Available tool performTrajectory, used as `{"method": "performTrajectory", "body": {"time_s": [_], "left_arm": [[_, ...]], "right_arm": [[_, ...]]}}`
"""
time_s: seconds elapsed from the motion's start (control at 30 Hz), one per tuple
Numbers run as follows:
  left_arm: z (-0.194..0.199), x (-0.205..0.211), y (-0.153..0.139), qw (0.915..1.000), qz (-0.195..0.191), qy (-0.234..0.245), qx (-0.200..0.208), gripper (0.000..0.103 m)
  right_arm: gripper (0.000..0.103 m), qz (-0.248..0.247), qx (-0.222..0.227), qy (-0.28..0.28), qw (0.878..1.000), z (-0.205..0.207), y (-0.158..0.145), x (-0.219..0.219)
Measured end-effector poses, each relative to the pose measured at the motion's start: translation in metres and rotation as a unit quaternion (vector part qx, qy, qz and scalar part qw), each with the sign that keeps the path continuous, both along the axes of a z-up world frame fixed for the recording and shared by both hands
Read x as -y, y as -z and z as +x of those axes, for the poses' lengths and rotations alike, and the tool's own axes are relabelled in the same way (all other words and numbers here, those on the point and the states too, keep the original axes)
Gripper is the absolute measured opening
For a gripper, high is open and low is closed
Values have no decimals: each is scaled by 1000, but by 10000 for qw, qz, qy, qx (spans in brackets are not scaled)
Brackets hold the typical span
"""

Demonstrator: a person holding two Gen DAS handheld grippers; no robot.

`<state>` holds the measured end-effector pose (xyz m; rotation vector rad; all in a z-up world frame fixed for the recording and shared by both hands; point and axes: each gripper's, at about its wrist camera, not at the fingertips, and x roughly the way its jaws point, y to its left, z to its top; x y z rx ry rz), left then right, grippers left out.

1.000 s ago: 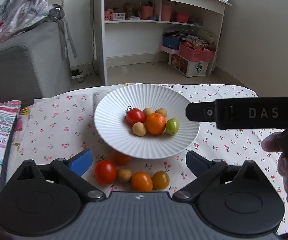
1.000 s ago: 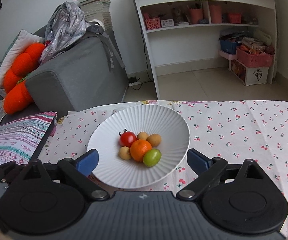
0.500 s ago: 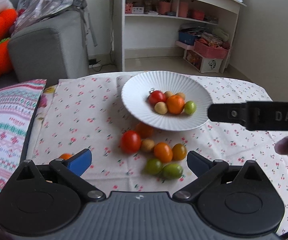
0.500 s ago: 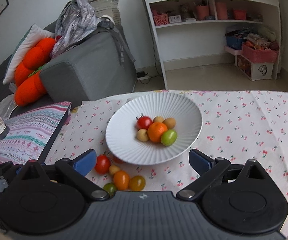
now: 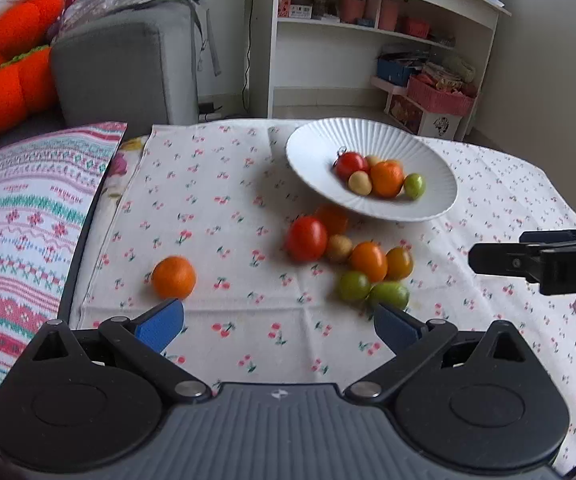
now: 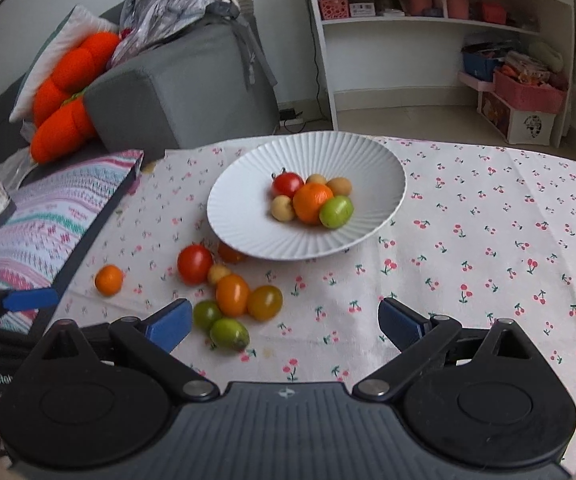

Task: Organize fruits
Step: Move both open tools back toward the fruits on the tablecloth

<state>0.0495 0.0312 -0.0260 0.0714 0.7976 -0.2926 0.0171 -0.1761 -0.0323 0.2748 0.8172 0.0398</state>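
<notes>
Both grippers have drawn back from the plate [image 6: 383, 156]; left gripper [image 5: 280, 322] and right gripper [image 6: 286, 320] hang spread and empty. Loose fruits [image 6: 232, 294] lie clustered beside the plate. Risk: touching neighbours roll when one is pinched.

Bench under a cherry-print cloth [image 5: 224, 184]

A white ribbed plate [image 6: 248, 200] sits on it; just beside the plate's near rim lies a fruit cluster [image 6: 228, 292] (tomatoes mostly), a lone orange [image 6: 108, 279] farther left.
</notes>
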Motion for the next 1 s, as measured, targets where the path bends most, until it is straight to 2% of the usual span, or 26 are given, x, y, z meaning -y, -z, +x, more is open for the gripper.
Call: {"method": "performTrajectory", "body": {"time_s": [0.27, 0.63, 0.87, 1.0], "left_arm": [[-5, -12, 23, 9998, 140, 125, 99, 94], [0, -24, 44, 9993, 319, 200, 12, 94], [13, -44, 65, 9991, 95, -404, -106, 94], [11, -48, 72, 9984, 122, -473, 274, 94]], "right_arm": [[101, -343, 101, -240, 9991, -4, 14, -10], [101, -605, -94, -598, 9963, -2, 35, -27], [100, -681, -220, -902, 9934, -1, 52, -42], [97, -824, -227, -1069, 9906, 2, 63, -52]]}}
